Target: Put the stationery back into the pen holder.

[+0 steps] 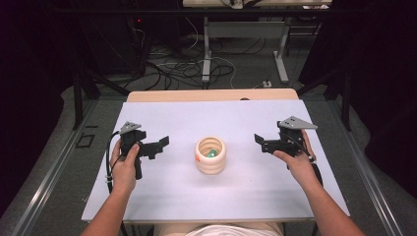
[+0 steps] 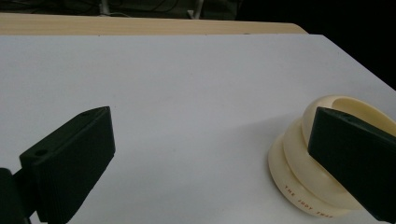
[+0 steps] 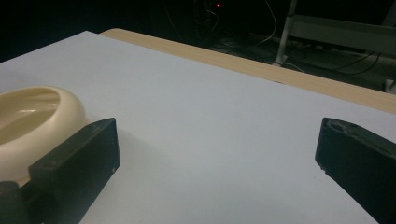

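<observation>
A cream ribbed bowl-like stack [image 1: 211,155] stands in the middle of the white table [image 1: 162,118], with a small green thing [image 1: 211,153] inside it. My left gripper [image 1: 160,145] is held to its left, open, nothing between its jaws. My right gripper [image 1: 260,141] is held to its right, also open and empty. In the left gripper view the cream stack [image 2: 303,163] sits at the right, partly behind one jaw, and the gripper [image 2: 210,154] gapes wide. In the right gripper view the cream stack [image 3: 32,121] lies at the left behind one jaw of the gripper [image 3: 215,154].
The white sheet lies on a wooden tabletop whose far edge [image 1: 211,94] shows. Beyond it on the floor lie cables [image 1: 182,64] and metal table legs [image 1: 281,54]. Bare sheet surrounds the stack on all sides.
</observation>
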`<state>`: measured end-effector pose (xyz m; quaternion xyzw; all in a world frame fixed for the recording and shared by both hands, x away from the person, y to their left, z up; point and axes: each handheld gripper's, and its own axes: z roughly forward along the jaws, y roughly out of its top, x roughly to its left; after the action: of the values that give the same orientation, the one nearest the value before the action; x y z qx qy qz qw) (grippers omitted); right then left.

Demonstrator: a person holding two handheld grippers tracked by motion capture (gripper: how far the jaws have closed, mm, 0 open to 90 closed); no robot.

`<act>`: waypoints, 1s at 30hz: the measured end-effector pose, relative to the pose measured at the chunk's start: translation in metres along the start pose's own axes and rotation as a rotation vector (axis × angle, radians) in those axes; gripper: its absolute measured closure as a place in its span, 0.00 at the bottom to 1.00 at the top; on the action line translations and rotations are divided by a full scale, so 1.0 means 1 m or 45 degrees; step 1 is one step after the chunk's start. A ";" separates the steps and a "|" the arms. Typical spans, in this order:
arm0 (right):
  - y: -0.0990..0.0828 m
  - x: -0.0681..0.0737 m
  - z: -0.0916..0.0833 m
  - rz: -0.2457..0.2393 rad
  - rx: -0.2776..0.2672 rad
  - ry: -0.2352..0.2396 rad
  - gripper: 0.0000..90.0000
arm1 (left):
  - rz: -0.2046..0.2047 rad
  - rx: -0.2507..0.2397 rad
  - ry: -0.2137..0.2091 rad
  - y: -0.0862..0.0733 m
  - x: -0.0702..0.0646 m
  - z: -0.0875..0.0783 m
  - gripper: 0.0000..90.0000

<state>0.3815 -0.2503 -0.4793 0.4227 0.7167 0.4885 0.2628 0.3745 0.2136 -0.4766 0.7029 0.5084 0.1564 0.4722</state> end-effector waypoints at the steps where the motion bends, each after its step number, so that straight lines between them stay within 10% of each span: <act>1: -0.002 -0.003 0.000 -0.004 -0.008 -0.011 0.00 | 0.002 0.001 -0.002 0.000 0.000 0.000 0.01; 30: -0.049 -0.059 0.004 0.155 0.073 -0.202 0.00 | -0.002 0.014 0.007 -0.002 0.004 0.003 0.01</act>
<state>0.3971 -0.3071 -0.5284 0.5102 0.6803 0.4477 0.2765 0.3772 0.2154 -0.4807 0.7048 0.5109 0.1552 0.4671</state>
